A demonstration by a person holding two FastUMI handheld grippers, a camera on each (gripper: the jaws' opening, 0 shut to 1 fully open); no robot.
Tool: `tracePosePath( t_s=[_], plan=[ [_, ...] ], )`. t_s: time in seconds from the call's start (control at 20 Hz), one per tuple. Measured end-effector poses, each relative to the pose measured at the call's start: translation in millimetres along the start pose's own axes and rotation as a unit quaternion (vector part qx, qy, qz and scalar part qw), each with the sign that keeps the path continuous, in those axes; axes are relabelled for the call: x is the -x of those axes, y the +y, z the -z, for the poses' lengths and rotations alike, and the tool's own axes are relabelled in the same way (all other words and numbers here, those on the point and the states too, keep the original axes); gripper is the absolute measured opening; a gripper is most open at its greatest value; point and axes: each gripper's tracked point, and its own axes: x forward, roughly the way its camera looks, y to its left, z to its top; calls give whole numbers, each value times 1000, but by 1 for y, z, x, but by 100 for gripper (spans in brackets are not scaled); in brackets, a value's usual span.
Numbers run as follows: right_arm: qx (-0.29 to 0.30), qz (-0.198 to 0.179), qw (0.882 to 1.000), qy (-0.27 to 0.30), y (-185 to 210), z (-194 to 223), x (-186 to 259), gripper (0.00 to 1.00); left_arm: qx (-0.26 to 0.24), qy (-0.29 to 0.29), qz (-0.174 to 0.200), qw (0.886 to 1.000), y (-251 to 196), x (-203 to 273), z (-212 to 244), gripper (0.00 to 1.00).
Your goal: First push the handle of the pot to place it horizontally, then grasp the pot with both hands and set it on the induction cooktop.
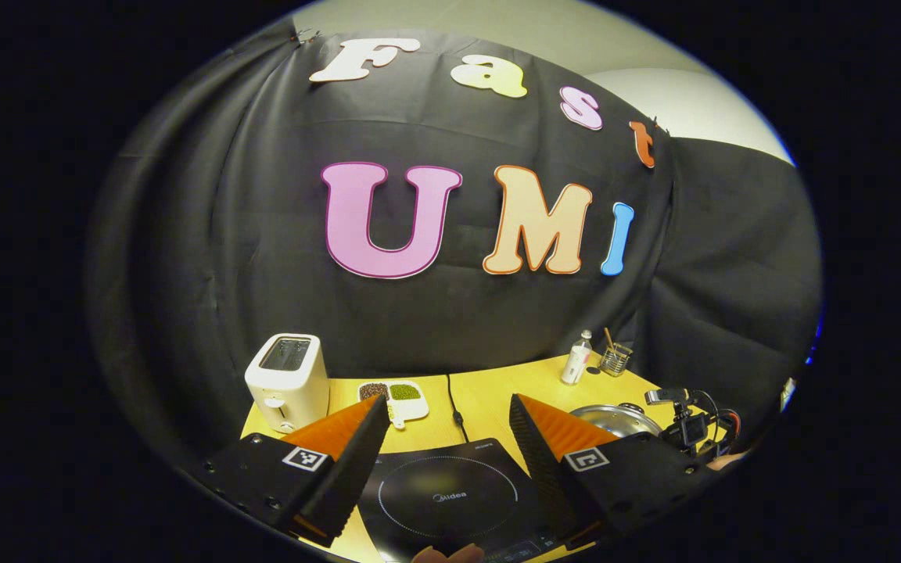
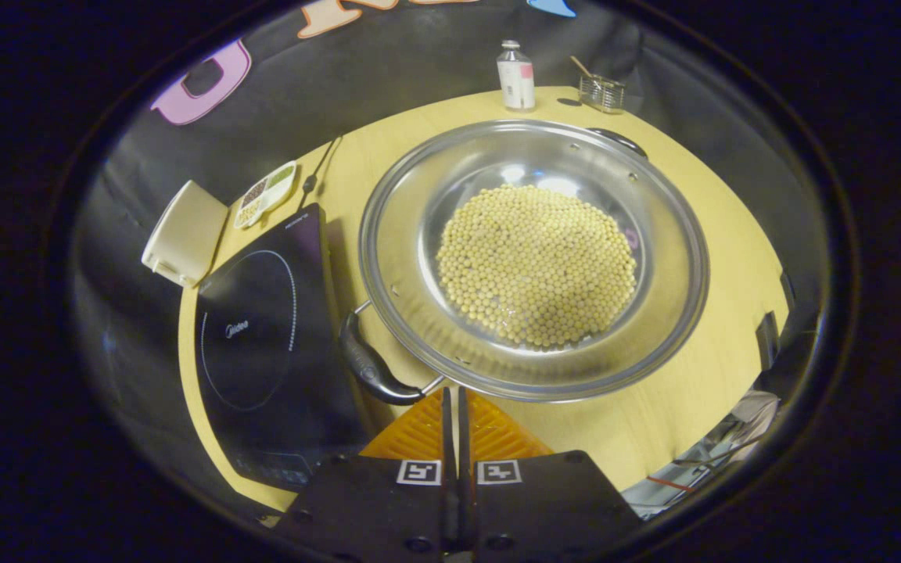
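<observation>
I see my right gripper [image 2: 454, 403] with fingers pressed together, tips just beside the steel pot's [image 2: 388, 258] black handle [image 2: 368, 363]; soybeans [image 2: 536, 266] fill it, induction cooktop [image 2: 263, 344] alongside.

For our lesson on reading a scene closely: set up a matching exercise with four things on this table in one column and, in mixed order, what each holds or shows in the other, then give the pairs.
Column A
1. pot
2. induction cooktop
3. divided dish
4. toaster

Column B
a. two slots on top
b. a layer of pale round beans
c. a ring marked on a dark flat surface
d. small portions of brown and green grains

Pairs: 1-b, 2-c, 3-d, 4-a
</observation>
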Motion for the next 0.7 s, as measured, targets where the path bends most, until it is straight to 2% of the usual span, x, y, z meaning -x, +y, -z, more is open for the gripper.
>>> tracePosePath(
  t_s=[0.05,0.1,0.7],
  plan=[
    [-6,-4,1000,1,4,0,-1,3,-1,0,0,1000,1,-1,0,94],
    [-12,-8,1000,2,8,-3,-2,0,-2,-1,-1,1000,2,-1,0,94],
    [-87,-51,995,5,44,-23,-17,2,-5,1,-8,1000,3,0,-2,94]
  ],
)
